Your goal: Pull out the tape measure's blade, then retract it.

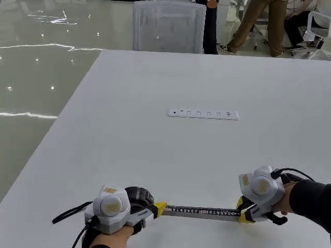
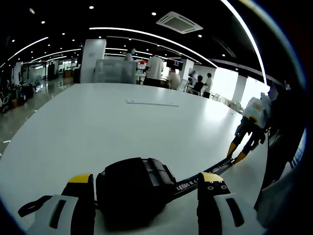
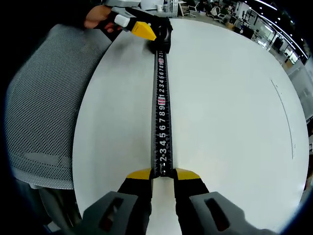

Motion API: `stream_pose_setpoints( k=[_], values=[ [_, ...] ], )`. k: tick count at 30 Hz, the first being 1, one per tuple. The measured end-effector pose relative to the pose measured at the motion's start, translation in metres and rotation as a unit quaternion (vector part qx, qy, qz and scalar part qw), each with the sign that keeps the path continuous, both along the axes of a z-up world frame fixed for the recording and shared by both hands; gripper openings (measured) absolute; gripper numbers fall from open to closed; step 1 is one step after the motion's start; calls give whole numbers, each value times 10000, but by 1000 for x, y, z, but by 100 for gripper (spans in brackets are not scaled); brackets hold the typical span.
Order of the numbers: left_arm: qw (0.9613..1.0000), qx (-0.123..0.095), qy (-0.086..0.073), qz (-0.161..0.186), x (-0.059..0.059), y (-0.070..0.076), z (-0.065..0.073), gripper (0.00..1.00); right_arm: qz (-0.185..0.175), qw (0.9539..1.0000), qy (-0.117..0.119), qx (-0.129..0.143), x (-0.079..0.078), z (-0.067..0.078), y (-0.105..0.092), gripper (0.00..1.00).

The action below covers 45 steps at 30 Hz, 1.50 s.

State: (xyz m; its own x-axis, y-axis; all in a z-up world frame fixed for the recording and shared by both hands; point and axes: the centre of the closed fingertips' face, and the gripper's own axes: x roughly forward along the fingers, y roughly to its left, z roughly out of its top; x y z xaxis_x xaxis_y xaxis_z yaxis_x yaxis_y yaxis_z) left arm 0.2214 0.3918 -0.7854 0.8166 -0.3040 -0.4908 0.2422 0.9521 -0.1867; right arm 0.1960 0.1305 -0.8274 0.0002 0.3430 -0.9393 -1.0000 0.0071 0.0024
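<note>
White table (image 1: 207, 155) takes up most of head view, w/ mesh chair (image 1: 169, 26) at far edge. Left gripper (image 2: 145, 178) has jaws wide, clamped round black tape measure case (image 2: 134, 193) near the table's front-left edge. Blade (image 3: 162, 107) is stretched straight out from case (numbers facing up) to right gripper (image 3: 164, 172), whose jaws are narrow, pinching the blade's end. Power strip (image 1: 203, 114) lies mid-table, well apart from both.

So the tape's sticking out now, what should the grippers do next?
Probably ease the right gripper back toward the case, letting the blade slide in: it is already stretched between them, its end pinched, the left gripper clamping the case.
</note>
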Motion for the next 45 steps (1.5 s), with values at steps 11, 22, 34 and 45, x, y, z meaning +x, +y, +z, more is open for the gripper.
stream_pose_setpoints(
  k=[11,22,34,45],
  values=[
    [9983,122,380,419,2,7,-10,73,-361,9991,159,-151,3,-1,1,12],
    [9967,421,528,456,2,11,-12,64,-412,9986,120,-324,2,-2,1,12],
    [9962,457,612,423,2,12,-15,62,-473,9986,118,-183,1,-1,3,12],
    [9963,406,634,404,1,13,-14,63,-368,9992,56,-164,1,-1,9,12]
  ],
)
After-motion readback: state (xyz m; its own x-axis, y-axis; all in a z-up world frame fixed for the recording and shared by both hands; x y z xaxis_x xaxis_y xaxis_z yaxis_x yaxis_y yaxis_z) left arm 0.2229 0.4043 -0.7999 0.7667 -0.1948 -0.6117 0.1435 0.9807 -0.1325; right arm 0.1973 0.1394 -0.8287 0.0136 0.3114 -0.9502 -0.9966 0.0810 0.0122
